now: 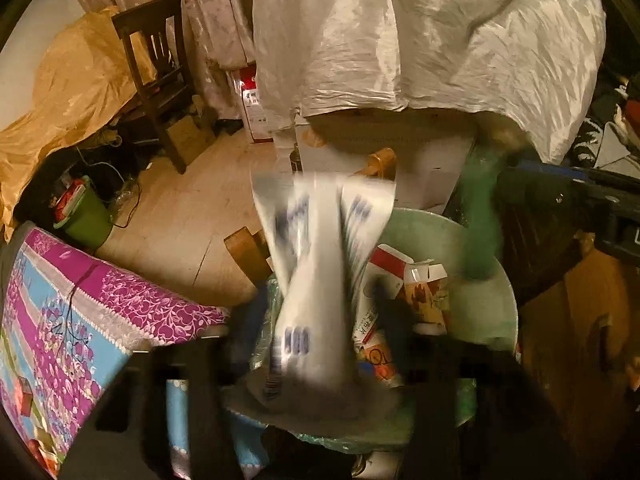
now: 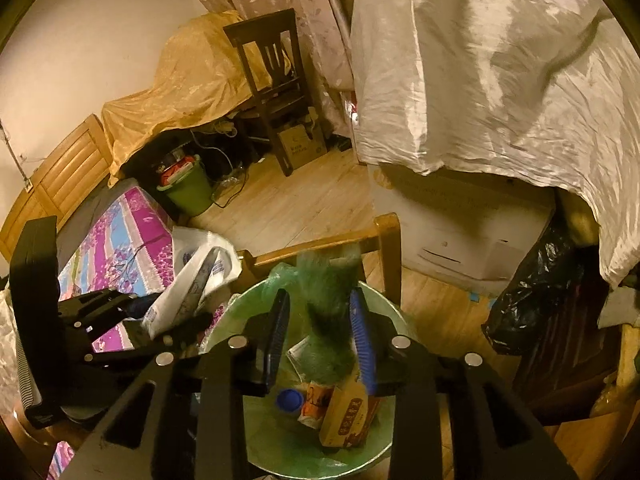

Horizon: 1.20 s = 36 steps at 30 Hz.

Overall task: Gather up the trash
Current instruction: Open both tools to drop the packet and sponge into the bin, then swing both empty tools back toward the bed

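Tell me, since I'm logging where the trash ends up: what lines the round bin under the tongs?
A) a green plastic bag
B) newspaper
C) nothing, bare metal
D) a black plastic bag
A: a pale green plastic bag covers the inside of the round bin, with cartons and a blue cap lying on it.

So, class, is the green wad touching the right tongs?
Cannot tell. Right wrist view: green wad blurred between right tongs, clear of one pad, smeared against the other.
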### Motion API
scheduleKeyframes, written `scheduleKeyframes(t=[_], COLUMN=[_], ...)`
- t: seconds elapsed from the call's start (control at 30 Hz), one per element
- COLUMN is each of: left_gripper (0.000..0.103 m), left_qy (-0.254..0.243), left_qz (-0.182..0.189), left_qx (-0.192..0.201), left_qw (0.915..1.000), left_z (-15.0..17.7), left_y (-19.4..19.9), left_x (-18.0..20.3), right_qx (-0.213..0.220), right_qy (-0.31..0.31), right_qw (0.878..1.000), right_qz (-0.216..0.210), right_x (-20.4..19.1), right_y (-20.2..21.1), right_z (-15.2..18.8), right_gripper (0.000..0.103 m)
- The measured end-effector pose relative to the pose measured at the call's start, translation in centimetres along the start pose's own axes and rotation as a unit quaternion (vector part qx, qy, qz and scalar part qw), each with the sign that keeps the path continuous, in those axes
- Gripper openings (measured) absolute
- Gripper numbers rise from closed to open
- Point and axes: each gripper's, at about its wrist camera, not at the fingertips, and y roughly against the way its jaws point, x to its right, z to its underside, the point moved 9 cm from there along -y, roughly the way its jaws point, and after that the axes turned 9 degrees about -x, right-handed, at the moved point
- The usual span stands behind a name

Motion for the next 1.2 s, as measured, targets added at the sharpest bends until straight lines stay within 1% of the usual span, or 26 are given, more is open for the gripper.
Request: scheduleKeyframes(t=[0.1, 0.23, 0.37, 0.47, 0.57, 0.7, 0.77, 0.87, 0.97, 1.1, 1.2], left_gripper=[0.061, 0.061, 0.061, 0.061, 0.061, 0.061, 0.061, 0.061, 0.061, 0.061, 0.061], left_qy=[0.008, 0.018, 0.025, 0.049, 0.08, 0.118, 0.135, 0.157, 0.171, 0.198, 0.241], left_qz=[0.01, 0.005, -0.01, -0.03, -0.051, -0.092, -0.11, -0.143, -0.176, -0.209, -0.231], left_qx=[-0.001, -0.002, 0.01, 0.028, 0.047, 0.074, 0.081, 0.09, 0.094, 0.076, 0.056], left_qw=[0.9999, 0.9998, 0.9996, 0.998, 0.9944, 0.986, 0.9814, 0.9729, 0.9649, 0.9545, 0.9411], left_z=[0.1, 0.3, 0.8, 1.0, 1.5, 3.0, 4.0, 6.6, 10.1, 16.7, 22.5], left_y=[0.1, 0.0, 0.7, 1.6, 2.7, 4.7, 5.6, 7.1, 8.7, 10.4, 11.9], left_x=[-0.1, -0.4, -1.2, -2.8, -5.1, -8.6, -10.2, -12.8, -15.3, -18.7, -21.6], right_qx=[0.002, 0.006, 0.021, 0.036, 0.056, 0.083, 0.087, 0.082, 0.069, 0.041, 0.011], right_qy=[-0.007, -0.008, -0.005, 0.004, 0.023, 0.042, 0.05, 0.072, 0.1, 0.137, 0.18], right_qw=[1.0, 1.0, 1.0, 0.999, 0.998, 0.995, 0.994, 0.992, 0.99, 0.984, 0.975], right_qz=[-0.005, -0.009, -0.017, -0.024, -0.028, -0.036, -0.046, -0.061, -0.074, -0.102, -0.126], right_x=[0.3, 0.2, -0.4, -1.3, -3.0, -5.8, -7.3, -10.3, -13.8, -19.3, -25.1], right_y=[0.0, 0.1, 0.5, 1.0, 1.6, 2.2, 2.2, 1.8, 0.8, -1.1, -3.0], right_z=[-0.1, -0.2, -0.5, -0.7, -1.1, -1.5, -1.5, -1.3, -0.9, 0.4, 2.3], right_gripper=[0.033, 0.033, 0.033, 0.033, 0.033, 0.033, 0.033, 0.033, 0.033, 0.033, 0.033])
